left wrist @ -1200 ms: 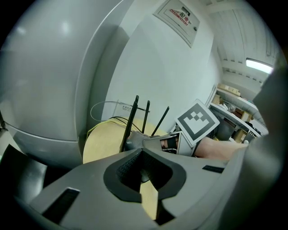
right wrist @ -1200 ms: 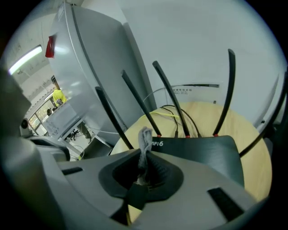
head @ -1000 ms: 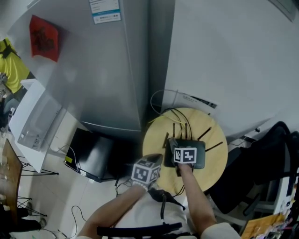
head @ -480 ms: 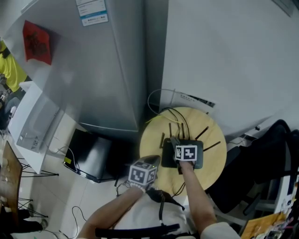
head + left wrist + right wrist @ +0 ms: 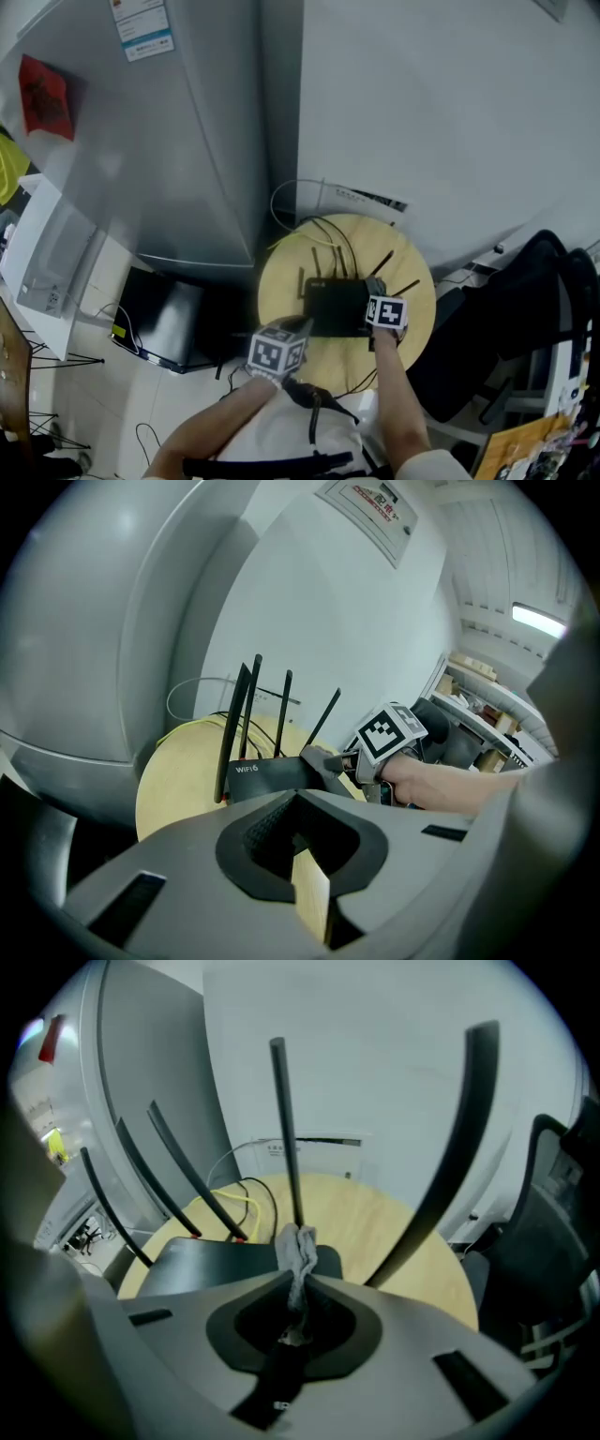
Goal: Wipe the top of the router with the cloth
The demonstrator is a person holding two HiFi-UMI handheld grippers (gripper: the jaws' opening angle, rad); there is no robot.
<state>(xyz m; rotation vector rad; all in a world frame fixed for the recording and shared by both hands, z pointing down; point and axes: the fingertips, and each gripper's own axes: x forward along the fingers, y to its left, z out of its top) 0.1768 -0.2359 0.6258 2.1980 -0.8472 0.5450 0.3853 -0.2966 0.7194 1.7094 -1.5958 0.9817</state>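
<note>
Right gripper (image 5: 298, 1283): jaws pinching grey cloth (image 5: 300, 1249) at right end of black router (image 5: 333, 307) top | router: mid round wooden tabletop (image 5: 281, 281) | left gripper (image 5: 302, 836): jaws pressed together, empty, by tabletop's near edge

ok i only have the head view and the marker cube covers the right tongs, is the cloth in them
observer: yes, the right gripper view shows the grey cloth pinched in the right tongs, which are closed on it
operator: is it touching the router yet
observer: looks so, in the left gripper view its bunched end rests on top of the black router, at one end
operator: and the left tongs
observer: the left tongs have their tips together with nothing between them
</note>
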